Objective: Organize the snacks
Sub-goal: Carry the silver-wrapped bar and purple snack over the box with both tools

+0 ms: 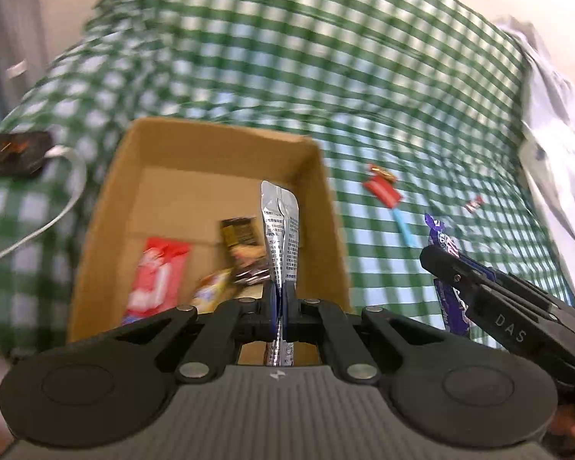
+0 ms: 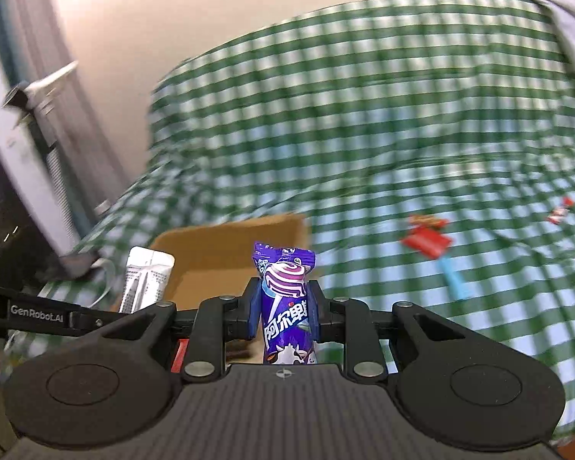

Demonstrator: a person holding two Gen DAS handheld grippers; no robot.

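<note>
Above the box (image 1: 211, 176), silver sachet (image 1: 280, 237) apparently pinched in left tool (image 1: 280, 306).

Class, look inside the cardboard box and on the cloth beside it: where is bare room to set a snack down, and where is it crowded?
Free: the cardboard box floor at its far end, beyond the red packet; also checked cloth between the box and the red-and-blue wrapper. Crowded: the box's near end, where the red packet, yellow packet and dark packet cluster.
</note>
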